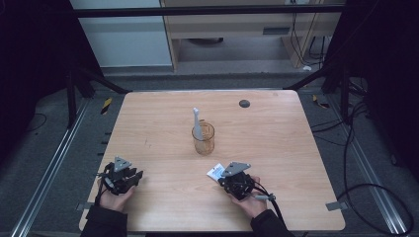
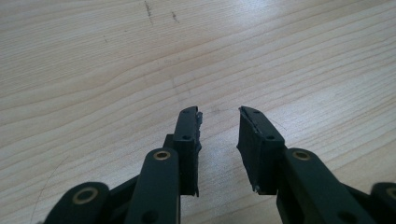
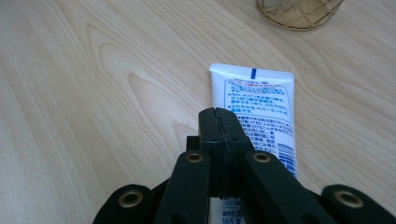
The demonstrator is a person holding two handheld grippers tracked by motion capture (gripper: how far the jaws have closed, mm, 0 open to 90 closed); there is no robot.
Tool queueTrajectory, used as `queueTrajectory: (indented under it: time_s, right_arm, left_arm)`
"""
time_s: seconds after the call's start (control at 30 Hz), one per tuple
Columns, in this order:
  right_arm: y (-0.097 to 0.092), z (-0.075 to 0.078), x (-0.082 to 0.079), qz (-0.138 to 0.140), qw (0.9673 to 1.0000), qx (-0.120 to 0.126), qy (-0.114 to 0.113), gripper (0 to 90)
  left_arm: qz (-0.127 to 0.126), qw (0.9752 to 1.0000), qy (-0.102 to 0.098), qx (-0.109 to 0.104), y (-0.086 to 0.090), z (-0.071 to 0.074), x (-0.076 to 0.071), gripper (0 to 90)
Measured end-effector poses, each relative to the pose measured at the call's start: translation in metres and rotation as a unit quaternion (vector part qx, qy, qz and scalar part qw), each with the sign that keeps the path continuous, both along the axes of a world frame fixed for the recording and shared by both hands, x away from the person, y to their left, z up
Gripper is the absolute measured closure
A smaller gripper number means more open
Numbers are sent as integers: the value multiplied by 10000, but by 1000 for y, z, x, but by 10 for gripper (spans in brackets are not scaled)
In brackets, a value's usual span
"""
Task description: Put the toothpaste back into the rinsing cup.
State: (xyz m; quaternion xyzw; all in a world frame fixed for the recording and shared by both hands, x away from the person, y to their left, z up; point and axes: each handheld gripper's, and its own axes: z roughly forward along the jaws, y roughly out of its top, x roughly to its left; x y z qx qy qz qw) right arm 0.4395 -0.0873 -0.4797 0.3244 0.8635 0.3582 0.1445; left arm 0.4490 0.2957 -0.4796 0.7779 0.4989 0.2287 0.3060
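Note:
A clear amber glass (image 1: 203, 140) stands upright near the table's middle, and a pale grey toothbrush (image 1: 196, 120) leans inside it. A white toothpaste tube (image 1: 215, 171) with blue print lies flat in front of the glass. My right gripper (image 1: 223, 178) rests just over the tube (image 3: 261, 107). In the right gripper view its jaws (image 3: 218, 114) are pressed together with nothing between them, and the tube lies on the wood beneath. The glass's base (image 3: 299, 11) sits at that view's top edge. My left gripper (image 1: 132, 177) sits at the front left, and in its own view its jaws (image 2: 219, 114) stand open over bare wood.
The wooden table (image 1: 276, 148) has a small black round cap (image 1: 244, 103) near its far edge. Cables trail on the floor at the right. Metal frame rails run along both sides of the table.

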Motion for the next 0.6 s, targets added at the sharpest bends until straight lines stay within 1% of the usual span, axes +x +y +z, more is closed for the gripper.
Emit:
queueTrajectory:
  time_s: [0.17, 0.3, 0.33, 0.37, 0.4, 0.43, 0.47, 0.53, 0.57, 0.6]
  right_arm:
    - [-2, 0, 2, -109, 9999, 16, -16, 900]
    - [-3, 1, 2, -121, 9999, 41, -7, 900]
    - [-3, 2, 1, -99, 9999, 66, -20, 900]
    - [-6, 7, 1, -75, 9997, 247, -13, 896]
    - [-6, 7, 1, -75, 9997, 247, -13, 896]
    - [-10, 13, 1, -83, 9993, 358, -28, 864]
    - [-10, 13, 1, -83, 9993, 358, -28, 864]
    - [-16, 21, 2, -157, 9987, 468, -110, 826]
    - [-19, 26, 2, -183, 9985, 506, -128, 799]
    - [-25, 34, 3, -258, 9982, 512, -155, 746]
  left_arm:
    - [0, 10000, -3, 0, 0, 0, 0, 678]
    - [-4, 10000, -2, -1, 0, 0, 0, 676]
    - [-4, 10000, -1, -3, 0, 0, 0, 676]
    - [0, 10000, -2, -5, 0, 0, 0, 672]
    - [5, 10000, -5, -7, 1, 0, 0, 672]
    - [9, 10000, -11, -6, 1, 0, 0, 669]
    - [9, 10000, -11, -6, 1, 0, 0, 667]
    - [9, 10000, -9, -7, 1, 0, 0, 667]
    - [11, 10000, -9, -8, 1, 0, 0, 665]
    - [10, 10000, -7, -9, 1, 0, 0, 663]
